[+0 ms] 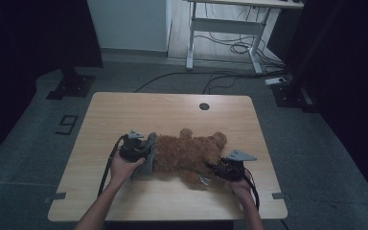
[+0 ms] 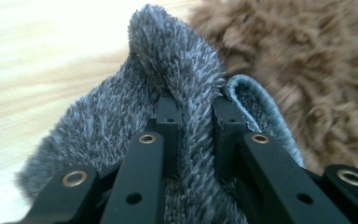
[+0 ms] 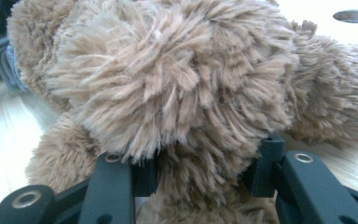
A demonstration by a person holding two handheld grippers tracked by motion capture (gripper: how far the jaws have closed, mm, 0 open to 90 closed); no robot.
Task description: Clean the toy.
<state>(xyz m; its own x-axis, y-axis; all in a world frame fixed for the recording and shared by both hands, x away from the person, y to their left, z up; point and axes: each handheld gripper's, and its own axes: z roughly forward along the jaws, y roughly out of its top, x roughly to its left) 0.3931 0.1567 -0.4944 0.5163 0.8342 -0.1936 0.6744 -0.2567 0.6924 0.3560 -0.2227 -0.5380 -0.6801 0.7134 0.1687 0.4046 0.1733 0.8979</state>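
Note:
A brown plush bear (image 1: 188, 153) lies on its side across the middle of the wooden table (image 1: 124, 115). At its left end hangs a grey furry cloth (image 1: 147, 163). My left gripper (image 1: 141, 154) is shut on a fold of that grey cloth (image 2: 186, 93), with the bear's brown fur (image 2: 317, 70) just beyond it. My right gripper (image 1: 216, 173) sits at the bear's lower right, and its jaws clamp a thick tuft of the bear (image 3: 168, 93); the fur fills the gap between the pads (image 3: 265, 163).
A round cable hole (image 1: 204, 106) sits near the table's far edge. Beyond the table stand a white desk frame (image 1: 230, 33) and loose cables on the floor. Dark stands flank both sides. Bare tabletop lies at the far half and front left.

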